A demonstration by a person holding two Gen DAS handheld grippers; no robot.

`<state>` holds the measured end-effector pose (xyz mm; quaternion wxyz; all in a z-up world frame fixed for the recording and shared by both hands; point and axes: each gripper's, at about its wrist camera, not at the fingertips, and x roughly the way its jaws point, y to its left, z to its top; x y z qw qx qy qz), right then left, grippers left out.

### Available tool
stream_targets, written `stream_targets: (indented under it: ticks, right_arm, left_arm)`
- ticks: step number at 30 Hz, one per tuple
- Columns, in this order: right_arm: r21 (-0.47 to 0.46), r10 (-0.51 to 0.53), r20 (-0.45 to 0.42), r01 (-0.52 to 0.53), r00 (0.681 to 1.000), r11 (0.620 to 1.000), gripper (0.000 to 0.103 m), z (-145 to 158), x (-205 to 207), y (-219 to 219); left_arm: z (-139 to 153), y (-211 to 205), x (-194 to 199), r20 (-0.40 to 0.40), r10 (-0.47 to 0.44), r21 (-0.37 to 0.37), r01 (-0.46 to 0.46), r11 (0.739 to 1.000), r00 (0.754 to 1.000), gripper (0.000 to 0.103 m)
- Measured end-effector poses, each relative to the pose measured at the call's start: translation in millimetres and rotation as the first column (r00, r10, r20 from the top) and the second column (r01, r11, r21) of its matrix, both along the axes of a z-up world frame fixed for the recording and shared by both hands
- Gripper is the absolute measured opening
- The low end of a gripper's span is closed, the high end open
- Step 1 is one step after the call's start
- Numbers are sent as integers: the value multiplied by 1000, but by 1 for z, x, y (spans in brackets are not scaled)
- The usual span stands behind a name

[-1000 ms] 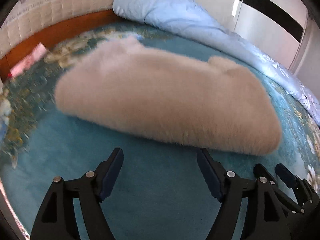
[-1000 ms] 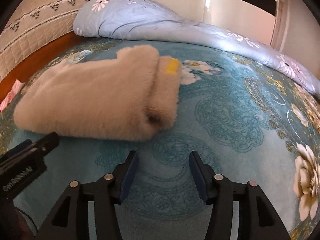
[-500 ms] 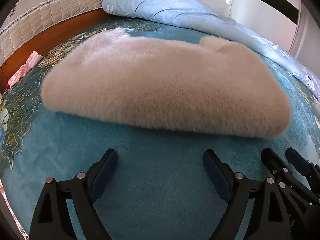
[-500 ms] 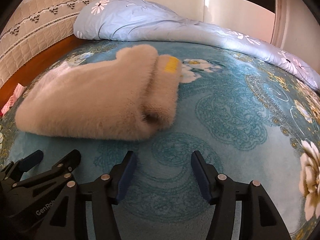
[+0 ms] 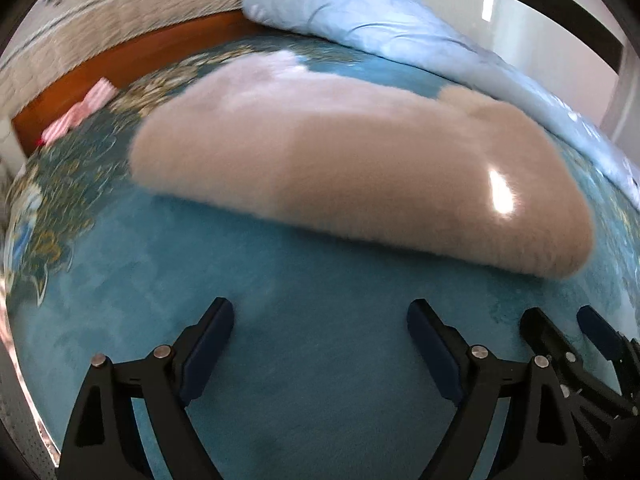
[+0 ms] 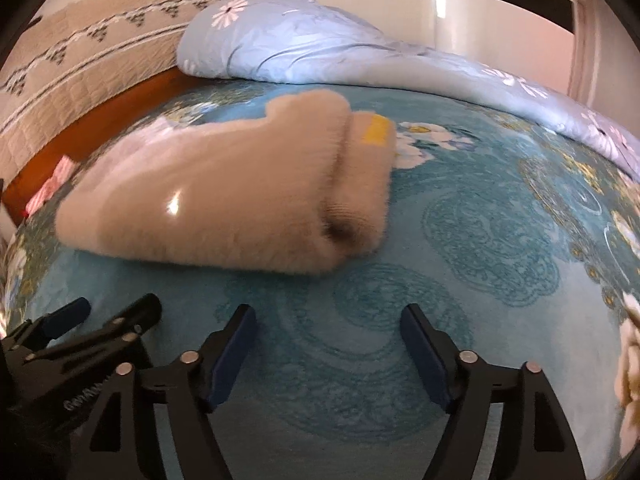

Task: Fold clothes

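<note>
While the folded fluffy beige sweater (image 5: 360, 168) lies on the teal floral bedspread (image 6: 480, 240), in front of the light-blue flowered duvet (image 6: 320, 52), the left gripper (image 5: 320, 344) and right gripper (image 6: 328, 344) sit near its closest edge, fingers apart, holding nothing.

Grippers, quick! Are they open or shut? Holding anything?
Left gripper: open, holding nothing.
Right gripper: open, holding nothing.
The sweater lies folded ahead of both, untouched.
</note>
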<state>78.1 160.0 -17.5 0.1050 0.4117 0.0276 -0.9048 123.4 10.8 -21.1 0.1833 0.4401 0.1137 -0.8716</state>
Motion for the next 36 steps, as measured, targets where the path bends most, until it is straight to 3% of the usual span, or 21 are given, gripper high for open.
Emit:
stream_targets:
  ticks: [6, 31, 36]
  right_arm:
    - [30, 33, -1, -33, 999, 999, 79, -1, 2, -9]
    - [69, -2, 0, 2, 1000, 998, 80, -5, 0, -8]
    - [88, -44, 4, 43, 999, 995, 90, -6, -1, -5]
  left_arm:
    - [-2, 0, 4, 1, 13, -4, -13, 1000, 1000, 89]
    - [-6, -1, -3, 20, 27, -47, -26, 999, 999, 89]
    - [-6, -1, -4, 21, 32, -52, -31, 998, 999, 89]
